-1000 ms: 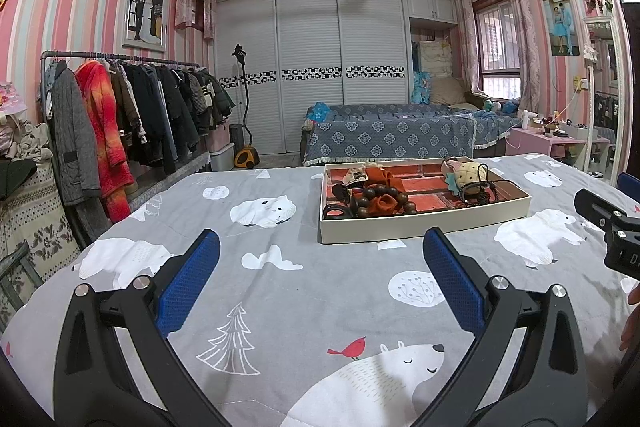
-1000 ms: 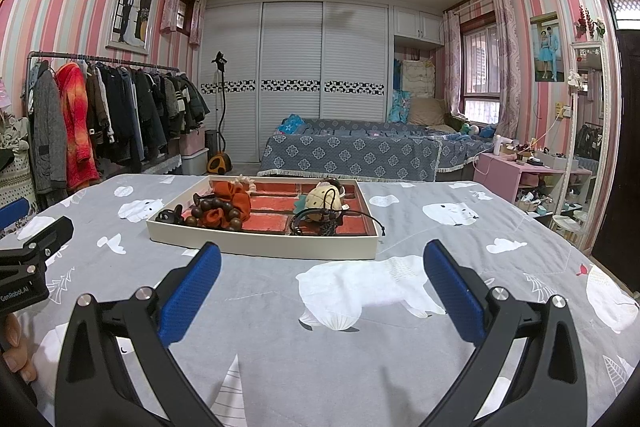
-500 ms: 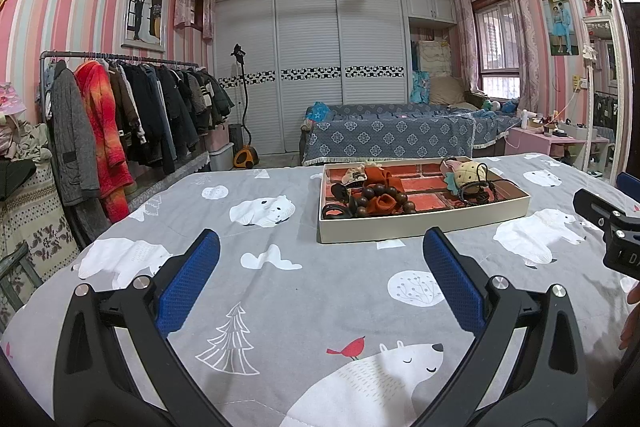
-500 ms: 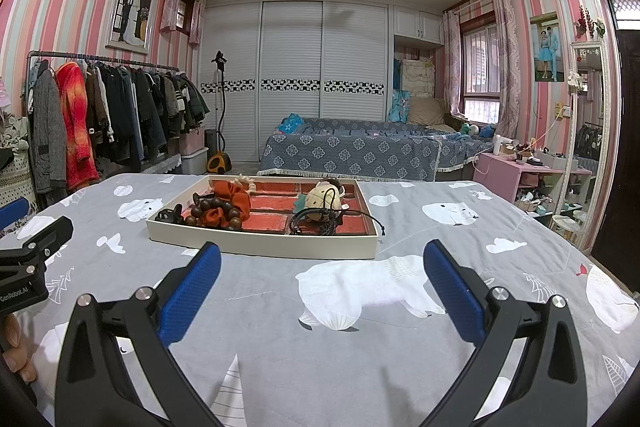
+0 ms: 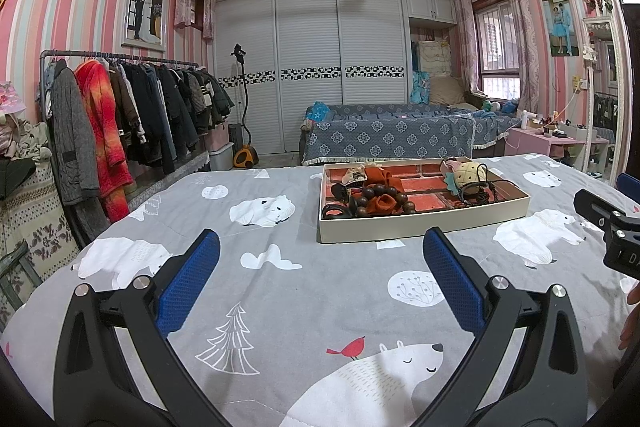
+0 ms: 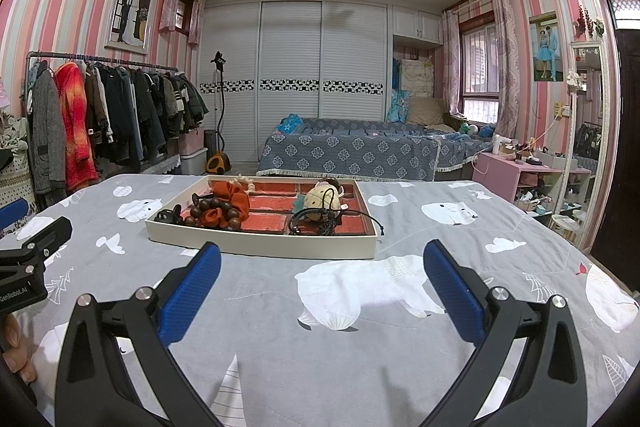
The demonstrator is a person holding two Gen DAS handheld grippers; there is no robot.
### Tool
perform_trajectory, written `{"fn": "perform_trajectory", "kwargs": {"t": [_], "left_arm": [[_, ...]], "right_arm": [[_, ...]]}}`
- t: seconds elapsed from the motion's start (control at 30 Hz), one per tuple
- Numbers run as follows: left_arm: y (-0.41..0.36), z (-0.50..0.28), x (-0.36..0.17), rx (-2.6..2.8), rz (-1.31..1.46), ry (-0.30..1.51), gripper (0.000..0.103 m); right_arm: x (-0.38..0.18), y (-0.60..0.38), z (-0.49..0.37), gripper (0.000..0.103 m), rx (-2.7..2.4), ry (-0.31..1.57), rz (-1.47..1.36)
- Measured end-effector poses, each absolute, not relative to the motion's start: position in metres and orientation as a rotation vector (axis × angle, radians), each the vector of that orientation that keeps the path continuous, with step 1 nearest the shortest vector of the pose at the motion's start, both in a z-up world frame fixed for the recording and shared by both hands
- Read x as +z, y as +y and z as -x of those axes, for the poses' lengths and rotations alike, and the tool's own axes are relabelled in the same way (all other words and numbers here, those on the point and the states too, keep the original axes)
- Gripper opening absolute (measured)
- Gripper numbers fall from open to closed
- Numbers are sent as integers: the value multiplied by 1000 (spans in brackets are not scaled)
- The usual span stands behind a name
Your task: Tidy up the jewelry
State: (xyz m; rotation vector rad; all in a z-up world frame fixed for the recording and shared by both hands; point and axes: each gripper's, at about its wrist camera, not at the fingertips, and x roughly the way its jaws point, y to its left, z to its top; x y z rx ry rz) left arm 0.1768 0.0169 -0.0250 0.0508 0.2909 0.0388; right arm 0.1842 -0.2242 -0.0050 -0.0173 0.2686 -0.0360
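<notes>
A shallow cream tray [image 5: 424, 223] with a red brick-pattern floor sits on the grey bear-print cloth; it also shows in the right wrist view [image 6: 260, 245]. In it lie a dark wooden bead bracelet [image 5: 374, 201], an orange scrunchie [image 5: 384, 179], a pineapple-shaped charm [image 5: 468, 175] and black cords [image 5: 480, 193]. My left gripper [image 5: 320, 275] is open and empty, well short of the tray. My right gripper [image 6: 320, 283] is open and empty, just in front of the tray's near wall.
The table is covered by the grey cloth [image 5: 280, 307]. A clothes rack [image 5: 120, 115] stands at the left, a bed [image 5: 392, 139] behind the table, a pink side table [image 6: 532, 175] at the right.
Both grippers stay open. The views have barely shifted; nothing in the tray has moved.
</notes>
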Motion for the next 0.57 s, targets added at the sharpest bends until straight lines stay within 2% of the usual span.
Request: {"fn": "perform_trajectory", "kwargs": {"t": [0.57], "left_arm": [[13, -176, -24, 37, -53, 289, 98]], "right_arm": [[-5, -224, -184, 99, -36, 269, 17]]}}
